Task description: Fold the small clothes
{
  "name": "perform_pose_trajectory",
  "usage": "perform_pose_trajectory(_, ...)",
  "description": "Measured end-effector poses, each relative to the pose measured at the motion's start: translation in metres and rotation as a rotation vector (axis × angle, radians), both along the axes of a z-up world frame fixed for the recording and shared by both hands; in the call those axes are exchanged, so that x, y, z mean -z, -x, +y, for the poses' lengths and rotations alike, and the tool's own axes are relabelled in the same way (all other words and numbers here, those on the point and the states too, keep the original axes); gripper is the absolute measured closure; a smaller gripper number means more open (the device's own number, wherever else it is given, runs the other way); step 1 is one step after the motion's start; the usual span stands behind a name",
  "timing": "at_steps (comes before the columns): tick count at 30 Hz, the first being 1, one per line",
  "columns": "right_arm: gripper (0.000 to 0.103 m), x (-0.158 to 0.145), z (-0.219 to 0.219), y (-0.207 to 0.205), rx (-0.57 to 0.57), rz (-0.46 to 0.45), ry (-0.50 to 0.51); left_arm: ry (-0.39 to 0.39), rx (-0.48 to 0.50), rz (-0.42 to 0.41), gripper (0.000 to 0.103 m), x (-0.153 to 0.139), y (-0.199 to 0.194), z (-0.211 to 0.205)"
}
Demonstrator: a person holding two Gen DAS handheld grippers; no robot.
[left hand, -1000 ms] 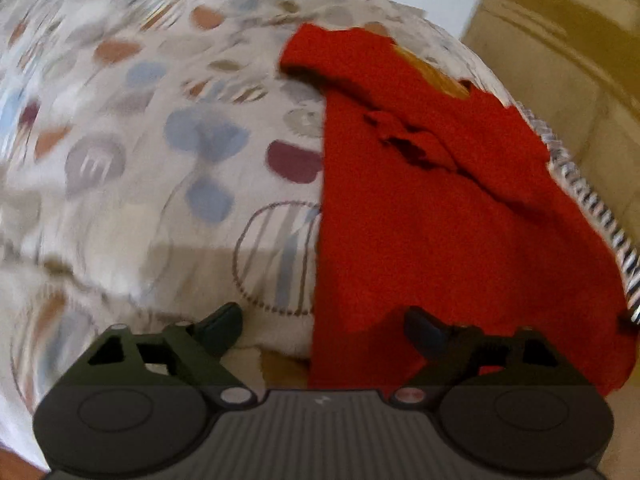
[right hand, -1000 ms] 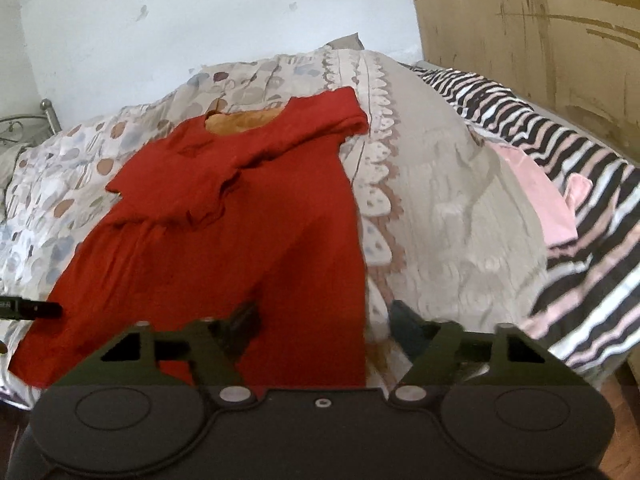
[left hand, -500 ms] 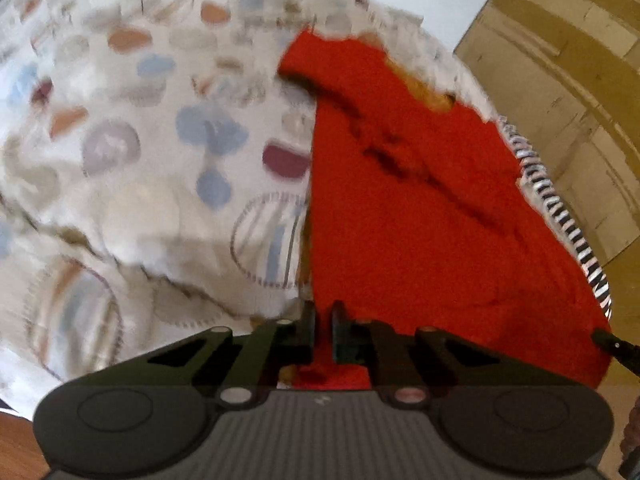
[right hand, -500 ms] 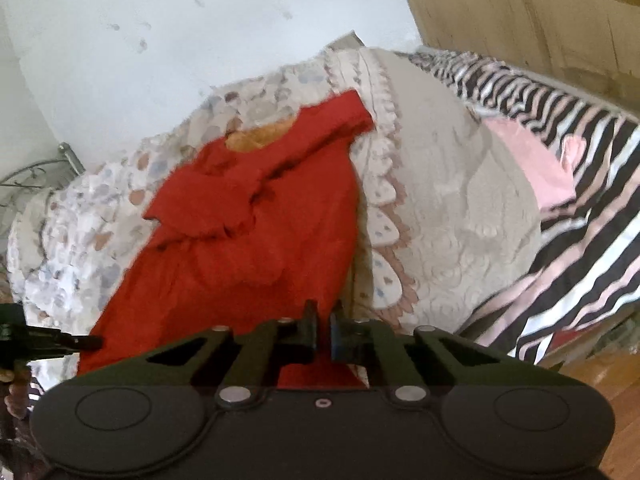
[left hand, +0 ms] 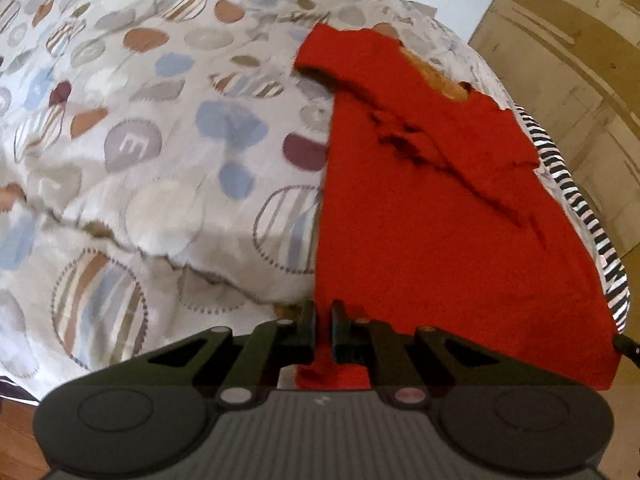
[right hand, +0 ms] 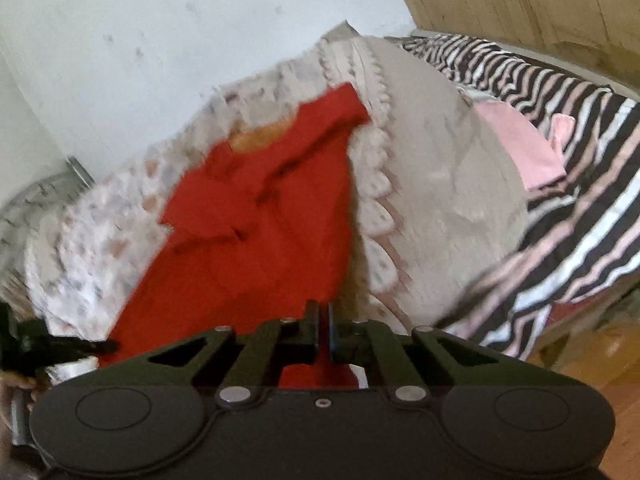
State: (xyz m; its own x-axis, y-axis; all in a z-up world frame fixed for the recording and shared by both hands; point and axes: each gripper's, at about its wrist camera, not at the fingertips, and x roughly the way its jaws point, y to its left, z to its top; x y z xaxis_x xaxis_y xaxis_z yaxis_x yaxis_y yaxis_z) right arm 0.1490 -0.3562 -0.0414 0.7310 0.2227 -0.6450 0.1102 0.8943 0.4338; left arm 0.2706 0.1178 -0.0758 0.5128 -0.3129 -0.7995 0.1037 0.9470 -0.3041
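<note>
**Both grippers pinching the hem**

Fingers on both grippers are pressed together on the near edge of the red dress (left hand: pixel 432 208); a second ago both pairs stood spread, short of the cloth. The left gripper (left hand: pixel 322 322) pinches the hem's left corner, the right gripper (right hand: pixel 323 322) the right corner, with red cloth showing between and below the fingers in each view. Ahead of both, the dress lies stretched across the quilt (left hand: pixel 160 140), its neck at the far end. It now looks drawn longer and tauter than before, and the right view has tipped and blurred.

Only the right view shows, off to the right of its fingers, the striped sheet's (right hand: pixel 580 216) full spread, a pink garment (right hand: pixel 520 148) on it, and the left gripper's tip at the far left. The left view shows the quilt's spotted pattern sharply.
</note>
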Motion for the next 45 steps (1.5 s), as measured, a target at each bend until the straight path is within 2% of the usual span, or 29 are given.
perform_pose_trajectory(2,0.099,0.007,0.003,0.003,0.002,0.001,0.038,0.013,-0.021,0.010,0.094,0.006,0.001,0.003)
perform_pose_trajectory(4,0.097,0.011,0.008,0.006,-0.010,-0.002,0.087,0.023,-0.031,0.016,0.087,0.008,0.005,0.006)
perform_pose_trajectory(5,0.095,0.011,0.013,0.008,-0.021,-0.007,0.136,0.020,-0.037,0.018,0.081,0.005,0.007,0.006)
perform_pose_trajectory(7,0.083,0.011,0.022,0.012,-0.048,-0.025,0.226,0.000,-0.047,0.005,0.068,0.000,0.012,0.006)
perform_pose_trajectory(9,0.078,0.011,0.032,0.017,-0.088,-0.057,0.296,-0.032,-0.053,-0.014,0.049,-0.005,0.019,0.005)
perform_pose_trajectory(10,0.070,0.009,0.040,0.020,-0.120,-0.078,0.338,-0.048,-0.054,-0.029,0.043,-0.008,0.023,0.004)
perform_pose_trajectory(11,0.065,0.009,0.047,0.023,-0.153,-0.096,0.381,-0.067,-0.055,-0.048,0.031,-0.012,0.027,0.004)
perform_pose_trajectory(12,0.055,0.007,0.053,0.026,-0.180,-0.113,0.424,-0.084,-0.058,-0.065,0.024,-0.015,0.029,0.002)
perform_pose_trajectory(13,0.046,0.008,0.060,0.029,-0.211,-0.131,0.476,-0.103,-0.059,-0.087,0.021,-0.019,0.034,0.000)
perform_pose_trajectory(15,0.035,0.011,0.074,0.037,-0.281,-0.164,0.591,-0.135,-0.060,-0.131,0.008,-0.027,0.040,-0.003)
perform_pose_trajectory(17,0.025,0.016,0.085,0.042,-0.338,-0.177,0.698,-0.162,-0.067,-0.169,0.001,-0.032,0.046,-0.007)
perform_pose_trajectory(19,0.016,0.024,0.094,0.046,-0.394,-0.186,0.798,-0.181,-0.071,-0.195,0.001,-0.035,0.049,-0.012)
perform_pose_trajectory(26,0.007,0.068,0.119,0.047,-0.500,-0.163,1.071,-0.180,-0.049,-0.174,0.000,-0.030,0.054,-0.020)
perform_pose_trajectory(28,0.006,0.083,0.126,0.045,-0.504,-0.166,1.189,-0.174,-0.045,-0.164,0.000,-0.029,0.055,-0.021)
perform_pose_trajectory(29,0.006,0.093,0.131,0.044,-0.507,-0.167,1.284,-0.171,-0.044,-0.161,0.000,-0.028,0.055,-0.020)
perform_pose_trajectory(31,0.006,0.114,0.140,0.042,-0.516,-0.176,1.486,-0.157,-0.047,-0.154,0.001,-0.029,0.057,-0.019)
perform_pose_trajectory(32,0.006,0.121,0.142,0.042,-0.523,-0.192,1.546,-0.145,-0.051,-0.149,0.001,-0.029,0.057,-0.018)
perform_pose_trajectory(35,0.007,0.131,0.147,0.044,-0.550,-0.235,1.615,-0.120,-0.064,-0.137,0.001,-0.030,0.058,-0.014)
perform_pose_trajectory(36,0.011,0.133,0.148,0.044,-0.563,-0.242,1.623,-0.120,-0.068,-0.138,0.001,-0.031,0.058,-0.014)
perform_pose_trajectory(38,0.026,0.134,0.147,0.045,-0.578,-0.238,1.611,-0.126,-0.068,-0.146,0.001,-0.032,0.060,-0.014)
perform_pose_trajectory(40,0.049,0.129,0.146,0.045,-0.569,-0.239,1.594,-0.135,-0.063,-0.156,0.000,-0.034,0.062,-0.015)
perform_pose_trajectory(42,0.065,0.123,0.142,0.046,-0.558,-0.259,1.591,-0.152,-0.053,-0.172,0.000,-0.035,0.064,-0.018)
perform_pose_trajectory(44,0.077,0.115,0.142,0.049,-0.559,-0.288,1.574,-0.196,-0.040,-0.203,0.000,-0.035,0.067,-0.023)
perform_pose_trajectory(45,0.087,0.109,0.141,0.049,-0.560,-0.301,1.559,-0.229,-0.033,-0.225,0.000,-0.036,0.069,-0.027)
